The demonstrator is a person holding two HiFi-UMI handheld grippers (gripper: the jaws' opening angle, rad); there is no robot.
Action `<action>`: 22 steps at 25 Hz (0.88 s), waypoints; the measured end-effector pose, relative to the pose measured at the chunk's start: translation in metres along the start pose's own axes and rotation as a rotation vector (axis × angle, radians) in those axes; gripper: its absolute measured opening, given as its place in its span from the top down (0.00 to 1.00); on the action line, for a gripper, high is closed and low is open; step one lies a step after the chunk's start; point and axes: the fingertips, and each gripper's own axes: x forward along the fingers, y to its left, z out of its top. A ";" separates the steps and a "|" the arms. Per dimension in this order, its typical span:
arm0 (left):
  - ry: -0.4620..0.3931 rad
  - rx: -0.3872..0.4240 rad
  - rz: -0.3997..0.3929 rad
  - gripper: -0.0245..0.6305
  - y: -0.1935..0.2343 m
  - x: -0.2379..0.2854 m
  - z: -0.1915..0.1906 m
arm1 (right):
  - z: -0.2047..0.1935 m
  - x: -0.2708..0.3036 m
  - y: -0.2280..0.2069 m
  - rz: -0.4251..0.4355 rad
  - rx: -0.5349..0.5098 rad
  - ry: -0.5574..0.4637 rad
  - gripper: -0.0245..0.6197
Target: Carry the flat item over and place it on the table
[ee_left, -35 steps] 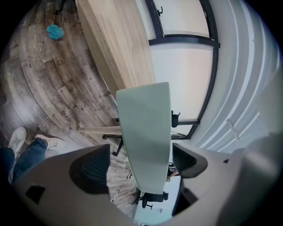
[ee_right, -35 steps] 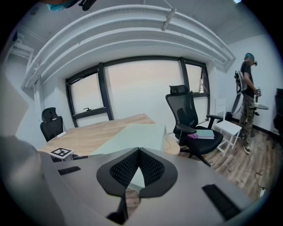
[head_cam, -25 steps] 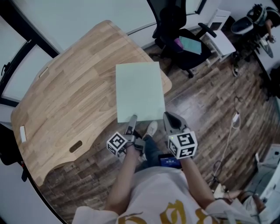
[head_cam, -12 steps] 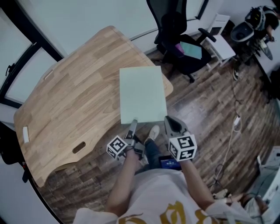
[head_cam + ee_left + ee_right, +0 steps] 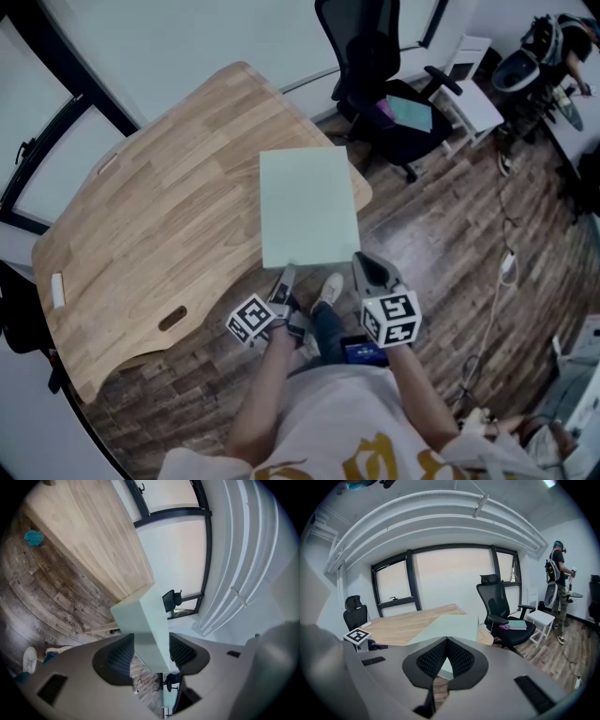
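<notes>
A pale green flat board [image 5: 309,206] hangs level over the right corner of the wooden table [image 5: 159,216], its near edge sticking out past the table over the floor. My left gripper [image 5: 286,274] holds that near edge at the left. Its jaws have just been closing, and in the left gripper view the pads [image 5: 121,654] press both faces of the board [image 5: 143,616]. My right gripper [image 5: 364,267] is shut on the near edge at the right, its jaws [image 5: 446,641] pinched on the board [image 5: 450,625].
A black office chair [image 5: 375,75] with a teal folder on its seat stands just beyond the table corner, with a white side table [image 5: 473,98] beside it. A person [image 5: 557,573] stands at the far right. A cable [image 5: 497,281] lies on the wood floor.
The left gripper has rolled a little and its marker cube sits slightly lower in the head view. The board has barely shifted over the table corner; the right gripper stays put.
</notes>
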 end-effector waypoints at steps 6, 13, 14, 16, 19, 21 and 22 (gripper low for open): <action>0.043 0.240 0.092 0.96 -0.003 -0.004 0.004 | 0.001 0.002 0.001 -0.001 -0.001 0.000 0.96; 0.048 0.551 0.126 0.96 -0.024 -0.001 0.021 | 0.003 0.005 0.002 0.008 -0.001 -0.001 0.96; 0.042 0.583 0.128 0.96 -0.028 -0.001 0.025 | 0.005 0.005 0.003 0.009 -0.003 -0.003 0.96; 0.024 0.629 0.135 0.96 -0.034 -0.001 0.032 | 0.008 0.006 0.003 0.011 -0.007 -0.007 0.96; -0.009 0.735 0.165 0.96 -0.044 -0.001 0.041 | 0.008 0.006 0.000 0.003 -0.005 -0.009 0.96; -0.022 0.820 0.174 0.96 -0.053 0.000 0.043 | 0.007 0.004 -0.003 -0.001 -0.002 -0.008 0.96; -0.028 0.851 0.172 0.96 -0.059 0.001 0.044 | 0.007 0.004 -0.005 -0.003 -0.001 -0.010 0.96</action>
